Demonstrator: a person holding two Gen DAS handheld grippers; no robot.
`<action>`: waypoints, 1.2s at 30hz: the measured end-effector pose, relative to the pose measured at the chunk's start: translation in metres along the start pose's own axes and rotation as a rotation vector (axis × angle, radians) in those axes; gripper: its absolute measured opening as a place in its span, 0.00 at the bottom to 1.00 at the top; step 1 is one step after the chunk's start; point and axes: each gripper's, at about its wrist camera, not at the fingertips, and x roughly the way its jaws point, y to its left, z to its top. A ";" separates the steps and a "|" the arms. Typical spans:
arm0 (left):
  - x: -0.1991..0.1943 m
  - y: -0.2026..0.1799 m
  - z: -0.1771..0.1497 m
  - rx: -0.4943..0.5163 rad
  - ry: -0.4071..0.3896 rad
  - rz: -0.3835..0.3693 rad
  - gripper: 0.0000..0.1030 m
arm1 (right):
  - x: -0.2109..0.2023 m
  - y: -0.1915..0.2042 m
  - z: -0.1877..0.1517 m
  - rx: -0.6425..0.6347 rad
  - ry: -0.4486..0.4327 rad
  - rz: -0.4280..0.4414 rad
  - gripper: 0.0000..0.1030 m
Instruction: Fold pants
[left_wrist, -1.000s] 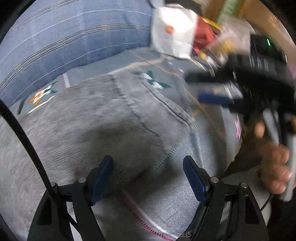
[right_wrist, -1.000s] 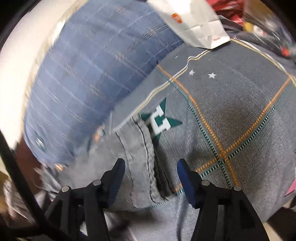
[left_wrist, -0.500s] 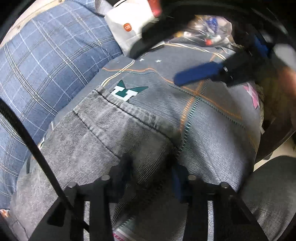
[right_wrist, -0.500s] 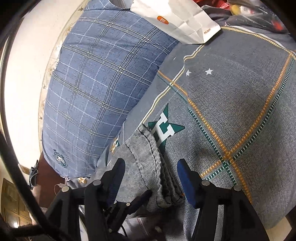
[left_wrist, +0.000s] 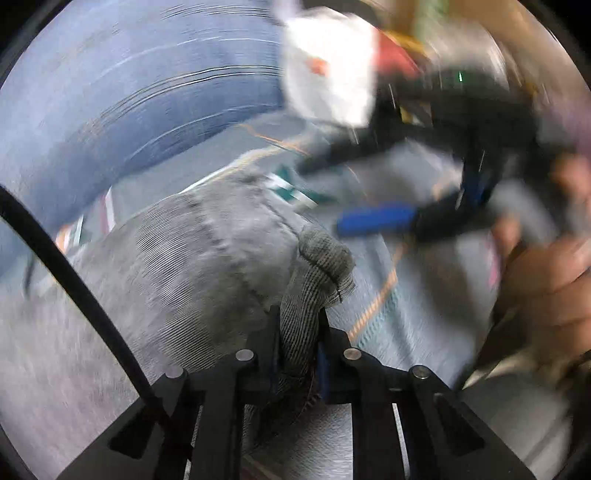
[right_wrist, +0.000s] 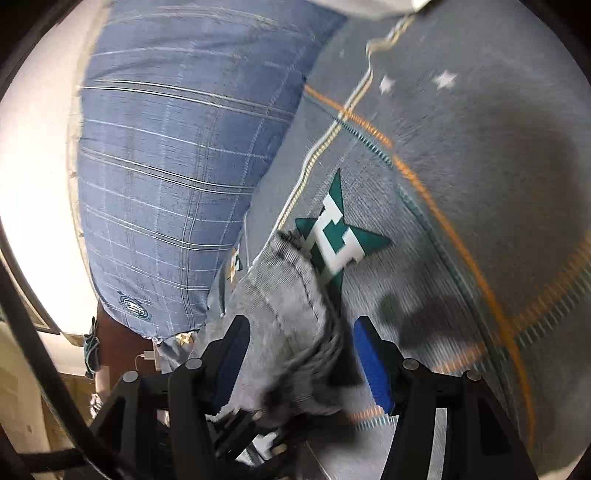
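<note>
Grey denim pants (left_wrist: 207, 258) lie on the bedspread (right_wrist: 480, 184) beside its blue pillow (right_wrist: 177, 166); left tongs (left_wrist: 299, 332), just closed, pinch a fold (wide apart earlier); right tongs (right_wrist: 299, 354) stand open astride the hem; only the left view shows a hand (left_wrist: 546, 266).

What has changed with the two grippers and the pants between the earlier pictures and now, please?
The left gripper has just been closing and now pinches a bunched fold of the grey pants, where a second ago its jaws stood wide over flat cloth. The right gripper has come lower over the pants' edge; its jaws remain open astride it. The blue checked pillow and grey bedsheet are unchanged.
</note>
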 end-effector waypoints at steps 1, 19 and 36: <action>-0.006 0.010 0.000 -0.071 -0.015 -0.037 0.15 | 0.007 0.000 0.001 0.006 0.012 0.003 0.60; -0.080 0.040 -0.023 -0.299 -0.207 -0.174 0.15 | 0.023 0.091 -0.034 -0.298 -0.011 0.046 0.19; -0.154 0.213 -0.160 -0.806 -0.313 -0.144 0.15 | 0.217 0.228 -0.150 -0.687 0.219 -0.019 0.19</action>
